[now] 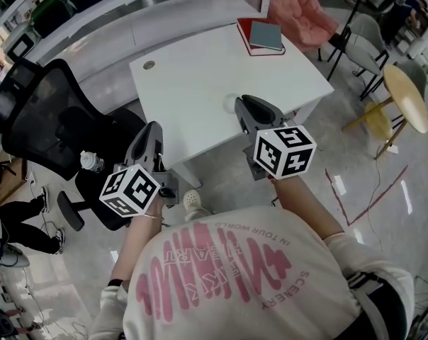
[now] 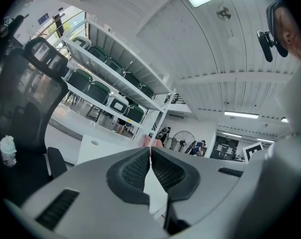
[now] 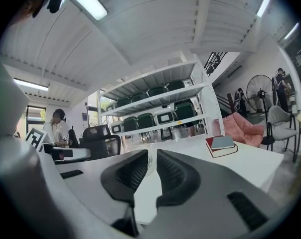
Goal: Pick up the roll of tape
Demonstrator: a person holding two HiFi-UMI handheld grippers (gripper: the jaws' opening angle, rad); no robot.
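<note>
- The roll of tape [image 1: 229,103] is a pale, thin ring, nearly the same white as the tabletop [image 1: 200,76]. It lies flat close to the tabletop's near edge.
- Your right claw [image 1: 246,106] has grey plastic shells with dark ribbed pads. They stand a narrow gap apart and grip nothing. In the right gripper view the ring [image 3: 150,159] shows through that gap, on the tabletop just past the tips [image 3: 153,156].
- Your left claw [image 1: 154,128] has the same grey shells and ribbed pads, and its tips are pressed together with nothing between them [image 2: 150,151]. It sits off the tabletop's left edge, near the front corner.
- Each claw carries a white cube printed with black square markers.
- The tabletop is smooth, matt white and rectangular, with a small round cable cap [image 1: 149,65] set in near its far left corner.
- At the tabletop's far right corner lie two stacked books [image 1: 263,37], a grey-blue one on top of a larger red one.
- Left of the tabletop stands a black office chair [image 1: 44,112] with a mesh back, and a clear plastic bottle [image 1: 91,162] stands on its seat.
- Around the tabletop the floor [image 1: 327,154] is glossy grey and reflects the lights.
- Beyond the tabletop's far right corner hangs a pink cloth [image 1: 302,9]. Right of the tabletop is a round stool with a wooden top [image 1: 405,98].
- Behind the tabletop's far side, white metal shelves [image 3: 155,101] hold dark green crates, with a round fan [image 3: 260,91] to their right.
</note>
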